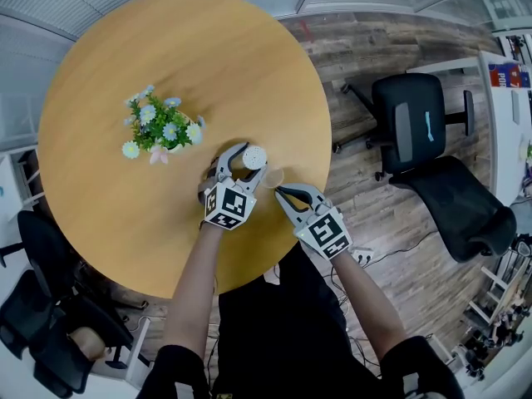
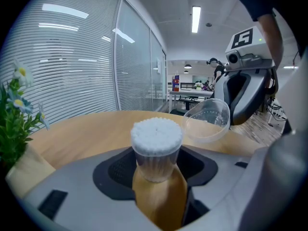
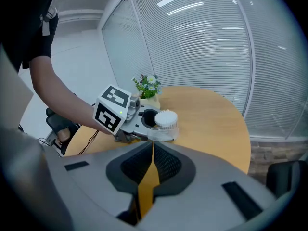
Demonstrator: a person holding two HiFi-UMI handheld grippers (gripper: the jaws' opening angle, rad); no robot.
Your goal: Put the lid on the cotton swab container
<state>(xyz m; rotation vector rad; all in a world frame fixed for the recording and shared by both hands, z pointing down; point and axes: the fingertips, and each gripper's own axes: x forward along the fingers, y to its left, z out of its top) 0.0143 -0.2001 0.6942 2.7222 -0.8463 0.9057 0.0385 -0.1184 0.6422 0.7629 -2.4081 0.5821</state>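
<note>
My left gripper [image 1: 248, 161] clamps the light cotton swab container [image 2: 156, 146] mid-wall, my right gripper [image 3: 151, 146] pinches the lid [image 2: 206, 121] by its rim at the jaw tips: thin, slick plastic, I reckon, so gently.

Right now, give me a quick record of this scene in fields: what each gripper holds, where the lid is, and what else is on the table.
Left gripper: jaws clamped on the cotton swab container, upright, open top full of swabs
Right gripper: jaws pinching the clear lid by its rim
Lid position: tilted, close beside the container's top, not on it
Table: round, wooden
Also on table: potted flowers
</note>
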